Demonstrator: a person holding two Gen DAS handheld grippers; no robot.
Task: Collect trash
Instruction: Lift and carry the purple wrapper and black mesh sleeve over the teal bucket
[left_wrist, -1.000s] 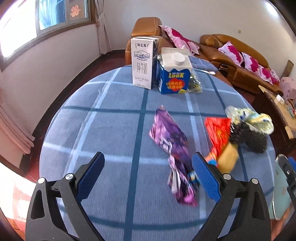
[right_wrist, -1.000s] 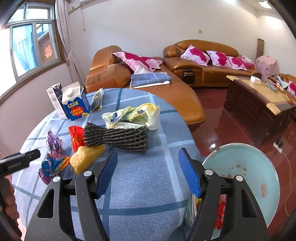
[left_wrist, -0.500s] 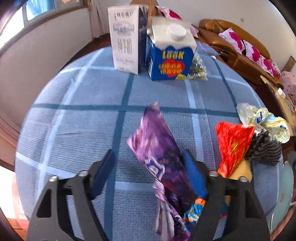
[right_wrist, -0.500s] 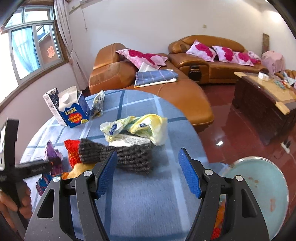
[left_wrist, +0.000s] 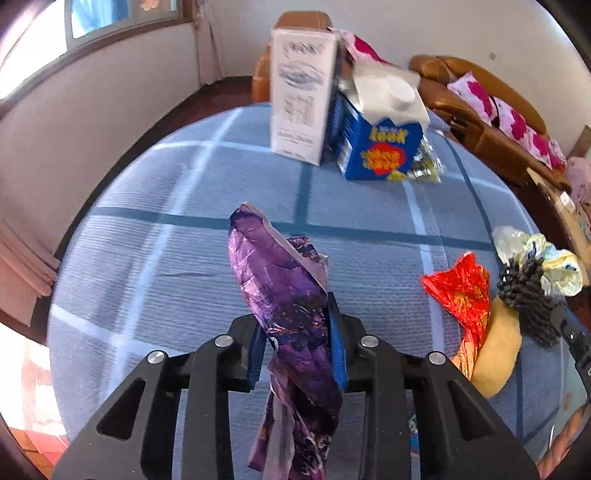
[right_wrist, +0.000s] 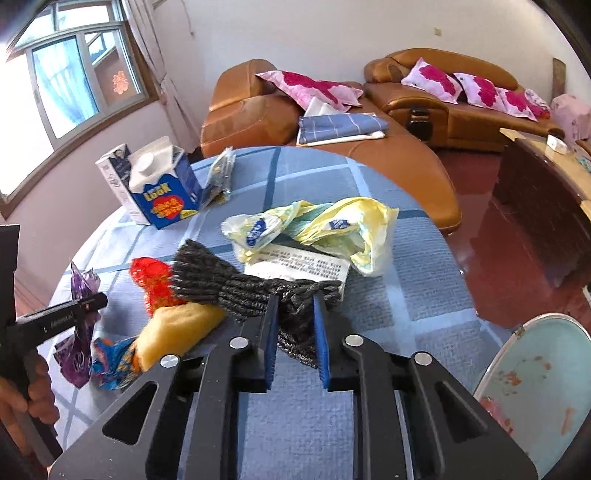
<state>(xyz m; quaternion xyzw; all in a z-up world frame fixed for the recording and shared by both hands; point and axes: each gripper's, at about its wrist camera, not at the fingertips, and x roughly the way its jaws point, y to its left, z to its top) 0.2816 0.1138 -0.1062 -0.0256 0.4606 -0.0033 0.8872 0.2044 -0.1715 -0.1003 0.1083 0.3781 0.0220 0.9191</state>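
My left gripper (left_wrist: 297, 347) is shut on a crumpled purple foil wrapper (left_wrist: 284, 288) that sticks up between its blue pads over the blue checked table (left_wrist: 184, 236). My right gripper (right_wrist: 295, 332) is shut on a dark grey foam net sleeve (right_wrist: 236, 284) lying on the table (right_wrist: 388, 295). The purple wrapper (right_wrist: 81, 284) and the left gripper's finger also show at the left of the right wrist view. A red foil wrapper (left_wrist: 461, 291), a yellow piece (left_wrist: 495, 354) and a yellow plastic bag (right_wrist: 332, 229) lie close by.
A white milk carton (left_wrist: 301, 96) and a blue Look carton (left_wrist: 380, 140) stand at the table's far side, with a small clear packet (right_wrist: 219, 177) beside them. A pale blue bin (right_wrist: 535, 387) sits off the table's right edge. Brown sofas (right_wrist: 443, 107) stand behind.
Both grippers moved forward and closed: the left onto the purple wrapper, the right onto the grey net sleeve. Both were open a second ago.
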